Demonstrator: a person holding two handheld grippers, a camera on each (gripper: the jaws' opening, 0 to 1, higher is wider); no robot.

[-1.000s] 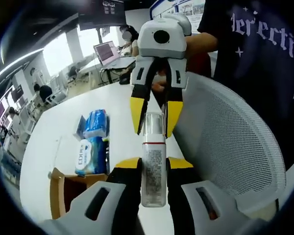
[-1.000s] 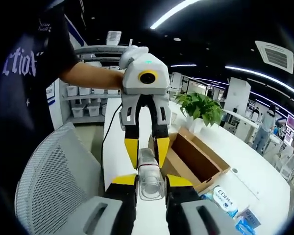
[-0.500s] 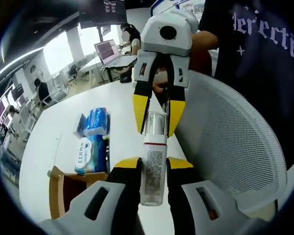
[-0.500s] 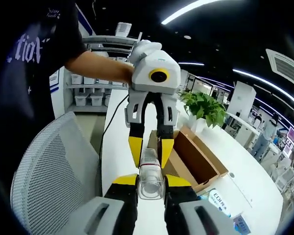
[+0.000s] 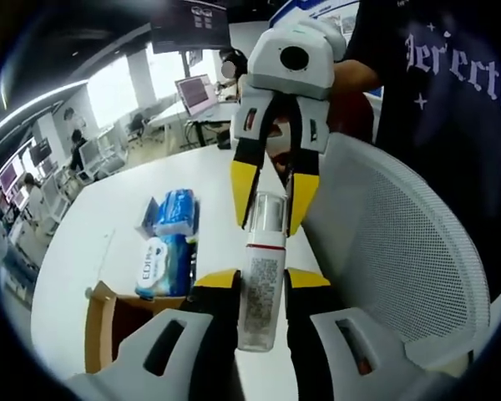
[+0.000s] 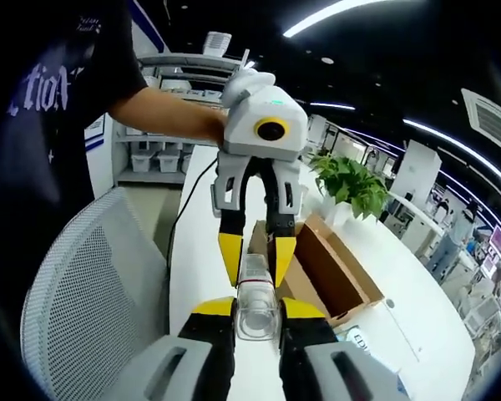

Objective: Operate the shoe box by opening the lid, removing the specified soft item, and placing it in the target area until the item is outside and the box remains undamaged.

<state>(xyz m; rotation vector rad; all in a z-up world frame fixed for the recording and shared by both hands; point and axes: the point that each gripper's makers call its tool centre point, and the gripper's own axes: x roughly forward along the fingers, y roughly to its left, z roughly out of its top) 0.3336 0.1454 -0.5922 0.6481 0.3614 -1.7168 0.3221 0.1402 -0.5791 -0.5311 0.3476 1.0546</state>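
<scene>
In the left gripper view, the left gripper (image 5: pixel 252 280) clamps the bottle (image 5: pixel 260 276) at its base; the right gripper (image 5: pixel 273 213) pinches its capped end. The bottle's long axis spans both, above the table (image 5: pixel 92 242). The shoe box (image 6: pixel 330 271) lies open, well apart.

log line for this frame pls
left gripper: shut on bottle base | right gripper: shut on its cap end | held mid-air above table | cardboard box: open
</scene>
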